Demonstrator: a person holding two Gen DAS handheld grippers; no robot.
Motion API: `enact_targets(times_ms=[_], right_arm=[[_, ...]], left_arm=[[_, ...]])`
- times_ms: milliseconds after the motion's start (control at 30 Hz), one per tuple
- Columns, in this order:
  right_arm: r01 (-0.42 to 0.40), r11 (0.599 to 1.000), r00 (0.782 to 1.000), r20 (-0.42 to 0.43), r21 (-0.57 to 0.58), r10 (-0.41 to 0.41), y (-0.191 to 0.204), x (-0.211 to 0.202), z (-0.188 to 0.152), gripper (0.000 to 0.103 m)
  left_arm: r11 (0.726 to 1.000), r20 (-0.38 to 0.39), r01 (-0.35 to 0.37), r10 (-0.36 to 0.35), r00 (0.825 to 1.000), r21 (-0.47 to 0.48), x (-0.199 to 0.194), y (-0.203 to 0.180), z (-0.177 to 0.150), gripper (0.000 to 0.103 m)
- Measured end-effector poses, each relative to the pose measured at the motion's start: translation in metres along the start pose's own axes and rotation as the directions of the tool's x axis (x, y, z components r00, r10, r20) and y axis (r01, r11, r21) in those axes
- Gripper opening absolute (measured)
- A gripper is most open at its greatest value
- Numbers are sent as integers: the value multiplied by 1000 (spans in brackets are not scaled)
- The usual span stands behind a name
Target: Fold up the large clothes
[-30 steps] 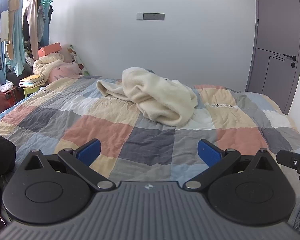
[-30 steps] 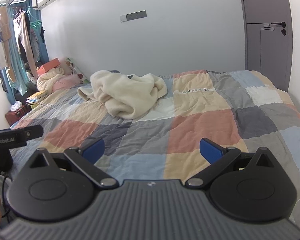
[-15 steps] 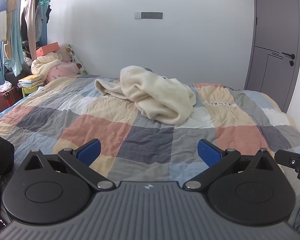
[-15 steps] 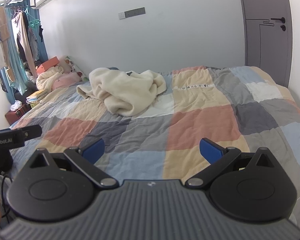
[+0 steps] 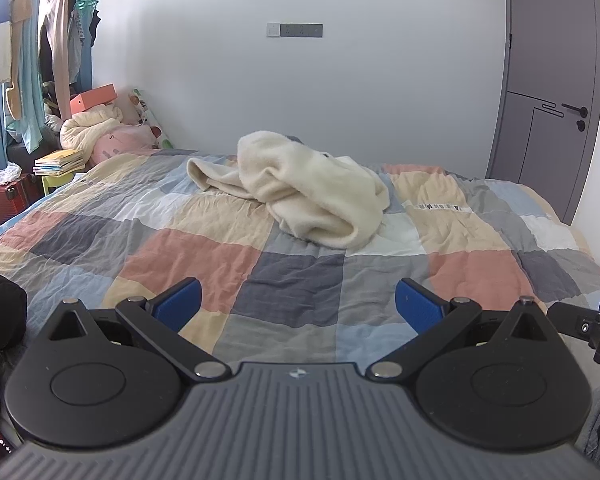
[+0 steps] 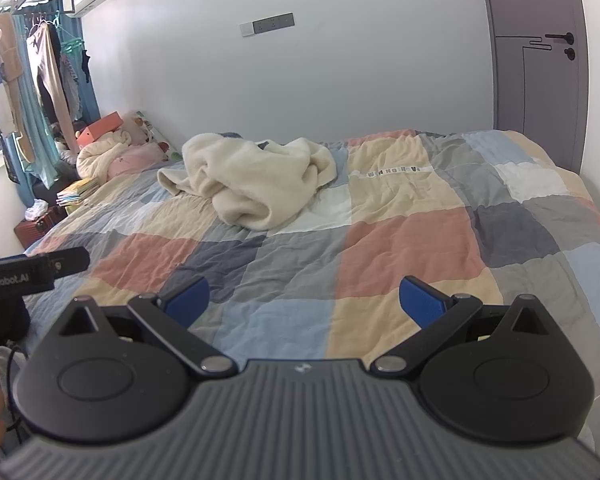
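A crumpled cream fleece garment (image 5: 308,192) lies in a heap on the far middle of the bed; it also shows in the right wrist view (image 6: 252,180). My left gripper (image 5: 298,306) is open and empty, held over the near edge of the bed, well short of the garment. My right gripper (image 6: 304,300) is open and empty too, over the near edge to the right of the left one. Part of the right gripper (image 5: 588,326) shows at the right edge of the left wrist view. The left gripper's body (image 6: 32,270) shows at the left of the right wrist view.
The bed has a patchwork quilt (image 5: 204,248) of orange, beige, grey and blue squares. Pillows and a plush pile (image 5: 100,128) sit at the far left corner by a clothes rack (image 5: 32,60). A red suitcase (image 5: 4,200) stands left. A grey door (image 5: 552,92) is far right.
Both grippers have tilted slightly up and edged forward; the garment sits a little lower in both views. Nothing on the bed has moved.
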State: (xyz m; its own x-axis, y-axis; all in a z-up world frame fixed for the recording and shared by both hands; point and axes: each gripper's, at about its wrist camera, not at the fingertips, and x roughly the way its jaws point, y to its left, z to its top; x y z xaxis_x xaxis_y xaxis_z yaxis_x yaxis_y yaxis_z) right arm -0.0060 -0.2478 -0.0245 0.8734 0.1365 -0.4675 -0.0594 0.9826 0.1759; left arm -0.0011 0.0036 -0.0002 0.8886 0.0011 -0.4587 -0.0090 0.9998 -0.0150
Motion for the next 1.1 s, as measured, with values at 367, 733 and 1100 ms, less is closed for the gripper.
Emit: enact_targets(times_ms=[367, 733, 1100], right_arm=[[-20, 1000, 1000, -3, -3, 20, 2, 3, 2, 103], [-19, 999, 1000, 8, 28, 19, 5, 33, 19, 103], [-56, 997, 998, -9, -57, 55, 27, 111, 63, 103]], left_arm=[[1000, -2, 12, -12, 1000, 0, 3, -3, 3, 103], [1000, -12, 7, -8, 1000, -20, 39, 11, 26, 103], [999, 8, 14, -14, 1000, -48, 118, 30, 83, 103]])
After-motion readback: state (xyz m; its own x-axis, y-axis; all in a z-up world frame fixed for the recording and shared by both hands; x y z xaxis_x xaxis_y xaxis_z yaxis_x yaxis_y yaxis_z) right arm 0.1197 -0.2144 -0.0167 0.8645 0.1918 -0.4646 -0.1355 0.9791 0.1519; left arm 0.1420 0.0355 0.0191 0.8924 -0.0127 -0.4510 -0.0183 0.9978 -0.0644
